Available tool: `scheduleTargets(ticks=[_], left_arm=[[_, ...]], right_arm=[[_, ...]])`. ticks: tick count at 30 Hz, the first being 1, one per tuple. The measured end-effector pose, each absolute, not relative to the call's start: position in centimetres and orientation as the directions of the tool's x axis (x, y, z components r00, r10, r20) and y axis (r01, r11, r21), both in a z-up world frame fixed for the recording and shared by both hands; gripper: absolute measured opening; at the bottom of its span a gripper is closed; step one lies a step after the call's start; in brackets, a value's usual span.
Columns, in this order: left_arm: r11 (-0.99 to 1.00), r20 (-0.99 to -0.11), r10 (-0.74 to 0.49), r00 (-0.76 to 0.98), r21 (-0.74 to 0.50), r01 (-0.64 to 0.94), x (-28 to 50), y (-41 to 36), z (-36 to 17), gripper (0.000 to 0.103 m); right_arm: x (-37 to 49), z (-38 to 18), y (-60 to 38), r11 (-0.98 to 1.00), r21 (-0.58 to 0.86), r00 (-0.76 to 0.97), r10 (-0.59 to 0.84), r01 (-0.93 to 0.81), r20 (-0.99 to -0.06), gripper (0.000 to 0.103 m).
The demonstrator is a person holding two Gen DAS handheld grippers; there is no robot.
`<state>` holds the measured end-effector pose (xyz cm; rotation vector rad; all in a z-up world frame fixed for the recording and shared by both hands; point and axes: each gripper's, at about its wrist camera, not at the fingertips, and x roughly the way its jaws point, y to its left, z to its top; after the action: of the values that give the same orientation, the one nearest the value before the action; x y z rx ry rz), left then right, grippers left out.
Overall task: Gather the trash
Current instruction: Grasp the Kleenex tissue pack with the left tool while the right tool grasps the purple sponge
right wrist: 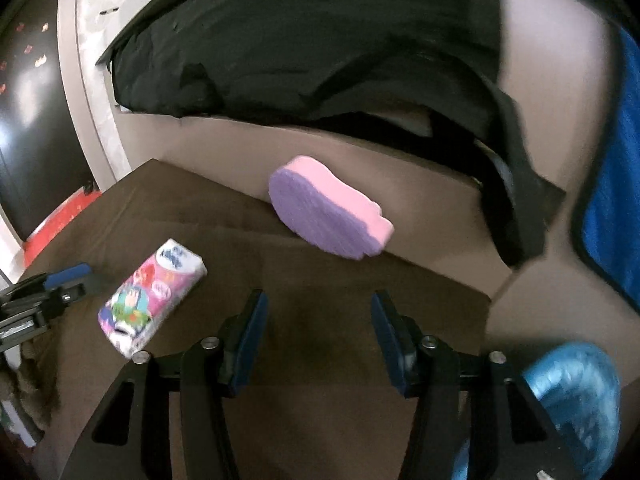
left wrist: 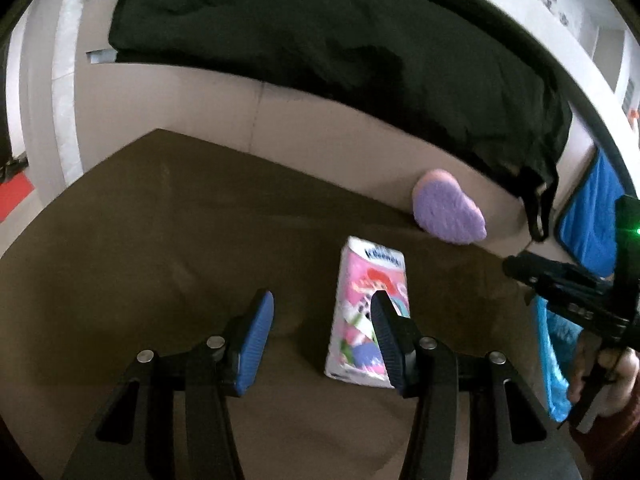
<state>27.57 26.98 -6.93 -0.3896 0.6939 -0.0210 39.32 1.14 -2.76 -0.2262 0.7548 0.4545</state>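
Note:
A pink and white tissue packet (left wrist: 366,312) lies flat on the brown cloth surface (left wrist: 160,240). My left gripper (left wrist: 322,318) is open and empty, low over the cloth; its right finger overlaps the packet's right edge. The packet also shows in the right wrist view (right wrist: 150,300), left of my right gripper (right wrist: 318,312), which is open and empty above the cloth. A purple and pink sponge (right wrist: 328,212) leans against the beige ledge ahead of it; it also shows in the left wrist view (left wrist: 448,210).
A black garment (left wrist: 320,48) lies on the beige ledge (left wrist: 340,132) behind the cloth. A blue cloth (right wrist: 616,184) hangs at the right. A blue plastic bag (right wrist: 572,400) sits at the lower right. The right gripper's body (left wrist: 576,292) shows at the right of the left view.

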Motion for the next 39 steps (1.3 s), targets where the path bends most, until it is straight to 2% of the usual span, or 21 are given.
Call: scheduleTargets(ticks=[1, 2, 12, 16, 23, 25, 26, 27, 30, 33, 39], left_arm=[[0.926, -0.612, -0.15, 0.776, -0.363, -0.107, 27.7, 27.0, -7.4, 0.052], [0.922, -0.604, -0.157, 0.781, -0.374, -0.103, 27.6, 27.2, -7.3, 0.052], [0.888, -0.562, -0.206, 0.801, -0.451, -0.088, 27.3, 27.7, -7.4, 0.055], [0.878, -0.553, -0.209, 0.807, -0.469, -0.094, 27.2, 28.0, -7.3, 0.056], [0.869, -0.555, -0.206, 0.806, -0.482, -0.109, 27.0, 28.3, -7.2, 0.058], [0.873, -0.561, -0.208, 0.801, -0.476, -0.107, 27.1, 28.0, -7.2, 0.058], [0.875, -0.565, -0.209, 0.798, -0.473, -0.106, 27.3, 27.9, -7.2, 0.058], [0.876, -0.568, -0.211, 0.796, -0.471, -0.104, 27.3, 27.8, -7.3, 0.058], [0.874, -0.575, -0.216, 0.789, -0.473, -0.106, 27.4, 27.8, -7.4, 0.06], [0.868, -0.574, -0.23, 0.786, -0.487, -0.101, 27.4, 28.0, -7.4, 0.06], [0.857, -0.573, -0.256, 0.778, -0.507, -0.091, 27.5, 28.1, -7.6, 0.06]], right_arm=[[39.8, -2.8, 1.8, 0.874, -0.054, 0.634, 0.307, -0.483, -0.71, 0.026], [40.4, -2.9, 2.6, 0.872, -0.075, 0.635, 0.291, -0.484, -0.716, 0.012], [45.4, -2.0, 4.1, 0.922, -0.137, 0.745, 0.197, -0.362, -0.638, 0.011], [46.6, -2.8, 3.8, 0.93, -0.087, 0.707, 0.207, -0.356, -0.676, 0.011], [41.4, -3.1, 4.3, 0.846, -0.032, 0.588, 0.342, -0.532, -0.733, 0.022], [40.1, -2.5, 4.4, 0.826, -0.051, 0.596, 0.36, -0.561, -0.717, 0.037], [39.9, -2.3, 4.4, 0.821, -0.064, 0.605, 0.362, -0.567, -0.709, 0.055], [39.8, -2.0, 4.6, 0.813, -0.088, 0.62, 0.363, -0.575, -0.696, 0.065], [40.6, -2.4, 4.9, 0.794, -0.135, 0.622, 0.345, -0.593, -0.703, 0.068], [42.5, -3.5, 5.4, 0.765, -0.108, 0.552, 0.351, -0.634, -0.756, 0.068], [44.7, -4.6, 4.7, 0.719, -0.119, 0.502, 0.347, -0.685, -0.792, 0.068]])
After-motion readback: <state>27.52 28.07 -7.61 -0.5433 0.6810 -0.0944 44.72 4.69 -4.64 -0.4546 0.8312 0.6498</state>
